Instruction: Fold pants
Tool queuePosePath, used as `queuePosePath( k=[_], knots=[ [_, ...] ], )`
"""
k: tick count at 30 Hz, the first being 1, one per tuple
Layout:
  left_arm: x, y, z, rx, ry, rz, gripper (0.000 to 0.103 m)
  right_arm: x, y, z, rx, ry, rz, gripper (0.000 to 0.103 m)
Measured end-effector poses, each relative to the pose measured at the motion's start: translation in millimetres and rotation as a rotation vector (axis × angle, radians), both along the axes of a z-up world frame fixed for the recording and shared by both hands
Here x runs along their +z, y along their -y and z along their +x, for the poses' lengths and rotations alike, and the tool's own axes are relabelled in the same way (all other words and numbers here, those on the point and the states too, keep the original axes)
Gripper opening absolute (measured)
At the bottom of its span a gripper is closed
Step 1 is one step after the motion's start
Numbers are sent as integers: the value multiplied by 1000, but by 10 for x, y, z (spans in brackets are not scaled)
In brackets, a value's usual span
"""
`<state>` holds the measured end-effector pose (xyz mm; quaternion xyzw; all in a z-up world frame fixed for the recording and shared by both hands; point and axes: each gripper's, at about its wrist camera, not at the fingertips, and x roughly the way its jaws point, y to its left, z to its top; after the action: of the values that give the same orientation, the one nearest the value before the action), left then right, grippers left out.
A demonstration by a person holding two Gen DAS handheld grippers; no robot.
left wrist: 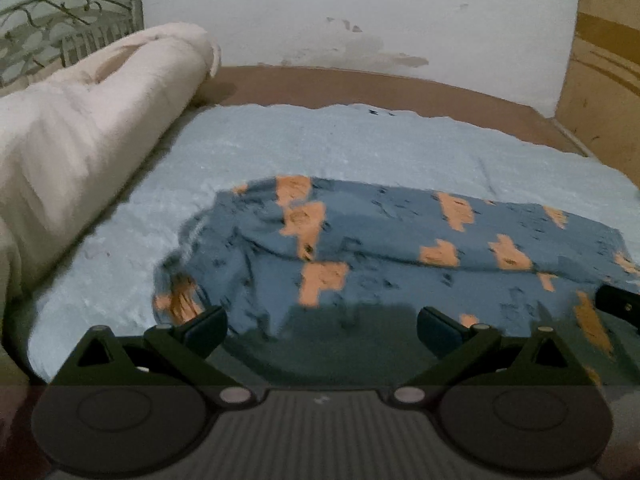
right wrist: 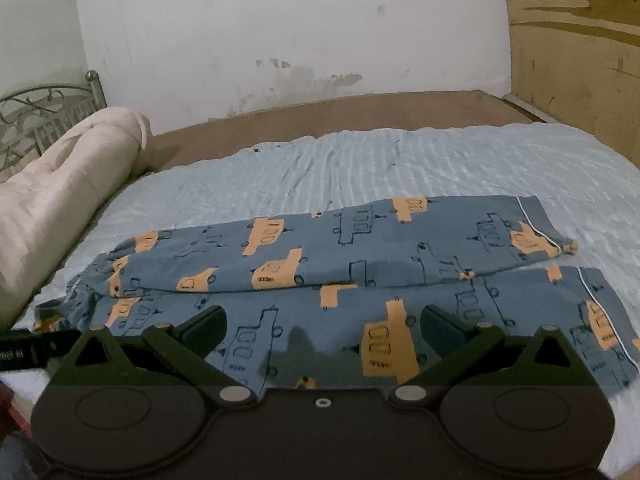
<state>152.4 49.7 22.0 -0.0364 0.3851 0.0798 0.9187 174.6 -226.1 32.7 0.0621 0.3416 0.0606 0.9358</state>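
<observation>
pants point(right wrist: 320, 280) flat on sheet point(right wrist: 400, 160) | left claw point(left wrist: 322, 330) spread, empty | right claw point(right wrist: 322, 330) spread, empty

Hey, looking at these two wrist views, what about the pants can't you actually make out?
- Waistband end of the pants: left wrist view, motion blur smears the print.
- Near edge of the pants: both views, hidden behind each gripper body, the left gripper and the right gripper.
- Right cuff: left wrist view, cut off by the frame edge.
</observation>
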Motion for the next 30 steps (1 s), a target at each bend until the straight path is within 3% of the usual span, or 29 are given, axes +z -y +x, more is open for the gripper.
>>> queuePosePath(
  k=[5,11,15,19,25,30],
  knots=[
    [33,-151,343,33,14,50,102,-49,-35,285,39,8,-17,102],
    [97,-361,697,55,43,101,103,-19,-24,582,75,133,-39,102],
    [85,-486,920,60,42,154,103,-7,21,846,106,162,-52,102],
    [41,-591,1143,40,44,218,103,-57,47,1121,192,180,-70,102],
    [-97,-683,1578,1,19,357,103,-118,116,1630,448,175,-26,102],
    [-115,-836,1925,-150,81,280,103,-205,95,2064,572,107,-15,102]
  ],
)
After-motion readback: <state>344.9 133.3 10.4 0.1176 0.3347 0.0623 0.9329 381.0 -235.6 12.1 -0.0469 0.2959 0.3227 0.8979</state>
